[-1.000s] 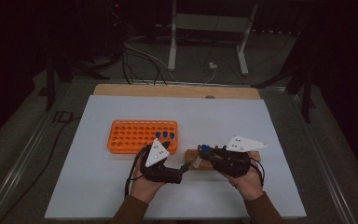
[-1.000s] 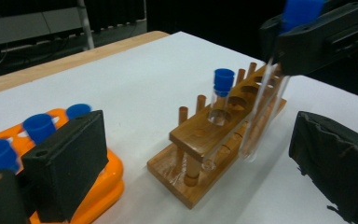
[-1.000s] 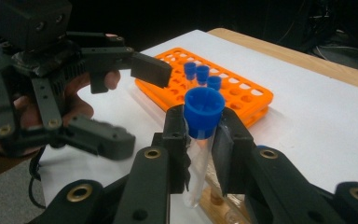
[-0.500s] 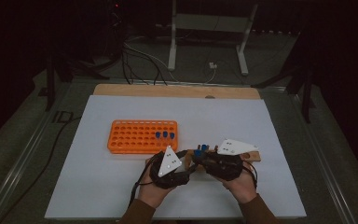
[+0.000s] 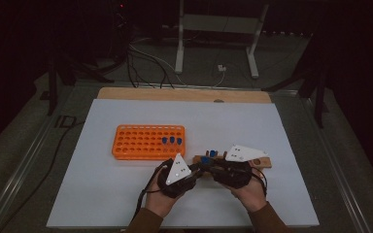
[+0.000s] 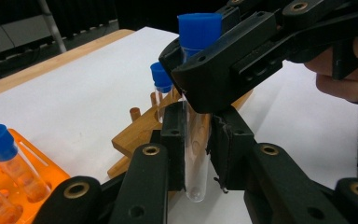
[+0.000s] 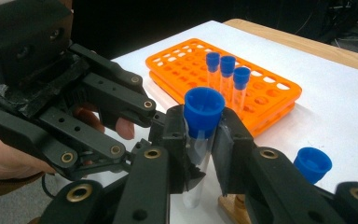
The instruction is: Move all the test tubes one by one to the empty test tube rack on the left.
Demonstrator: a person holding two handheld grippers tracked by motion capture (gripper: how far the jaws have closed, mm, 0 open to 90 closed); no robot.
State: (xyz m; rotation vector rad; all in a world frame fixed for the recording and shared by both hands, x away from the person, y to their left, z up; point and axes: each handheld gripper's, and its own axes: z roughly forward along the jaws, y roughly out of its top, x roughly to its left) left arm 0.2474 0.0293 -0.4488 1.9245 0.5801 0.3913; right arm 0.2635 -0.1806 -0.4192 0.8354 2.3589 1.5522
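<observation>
Clear plastic, the blue-capped test tube point(image 6: 193, 154) stands upright between both pairs of jaws: the left gripper point(image 6: 196, 154) has just been closing and now pinches its lower body, while the right gripper point(image 7: 200, 140) clamps it just under the cap. Just behind the jaws lies a wooden rack point(image 5: 262, 162) holding another capped tube point(image 6: 161, 88); farther off on the white counter point(image 5: 291, 126) sits an orange rack point(image 5: 136, 143) with three tubes.

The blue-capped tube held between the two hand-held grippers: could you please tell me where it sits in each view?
High view: the held tube is low centre, between both hands.
Left gripper view: centre, cap at the top.
Right gripper view: centre, cap toward the camera.
Shared landmark: the orange rack, with three capped tubes.
</observation>
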